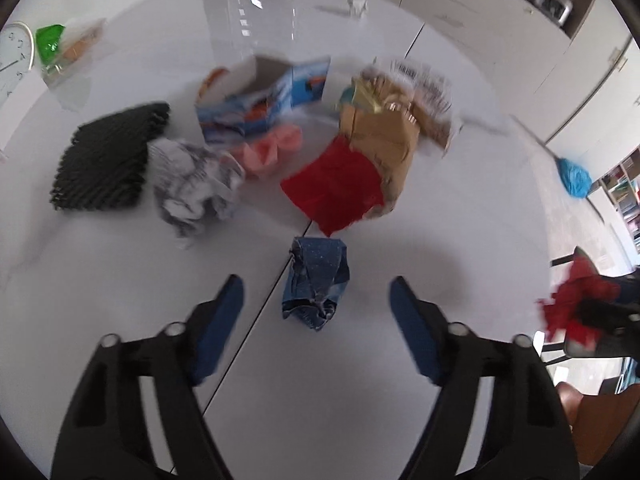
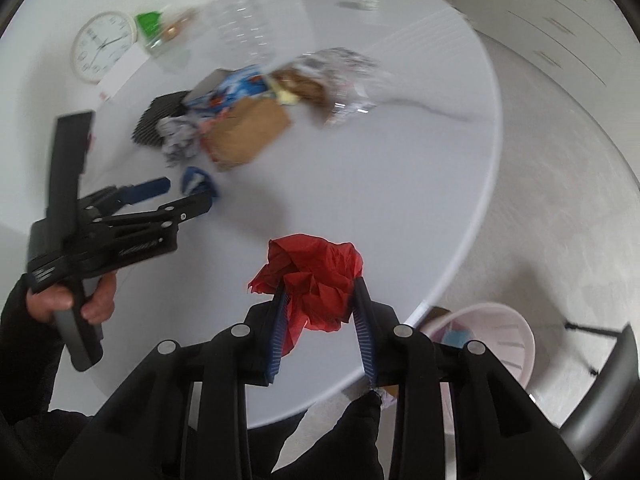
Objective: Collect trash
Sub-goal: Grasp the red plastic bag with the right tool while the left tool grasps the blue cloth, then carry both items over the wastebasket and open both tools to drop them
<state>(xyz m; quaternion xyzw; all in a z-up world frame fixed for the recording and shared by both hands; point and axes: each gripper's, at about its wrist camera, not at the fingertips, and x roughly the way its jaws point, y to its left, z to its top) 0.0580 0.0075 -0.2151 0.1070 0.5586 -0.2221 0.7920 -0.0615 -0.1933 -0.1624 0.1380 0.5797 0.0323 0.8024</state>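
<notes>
My left gripper [image 1: 317, 286] is open, its jaws on either side of a crumpled blue wrapper [image 1: 316, 286] on the white table [image 1: 100, 280]; it also shows in the right wrist view [image 2: 186, 196] beside the blue wrapper [image 2: 198, 184]. My right gripper [image 2: 320, 292] is shut on a crumpled red paper [image 2: 316, 276] above the table's near edge. Behind the wrapper lie a flat red sheet [image 1: 334, 188], a brown paper bag [image 1: 384, 144], a crumpled grey-white paper [image 1: 196, 188], a pink piece [image 1: 266, 150], a blue carton [image 1: 260, 100] and a black mesh pad [image 1: 108, 158].
A pink bin [image 2: 496, 340] with some scraps stands on the floor at the table's near right. A clock [image 2: 102, 46], a green item [image 2: 148, 24] and a clear plastic bottle [image 1: 262, 8] are at the table's far side. A chair [image 2: 604, 396] is at the right.
</notes>
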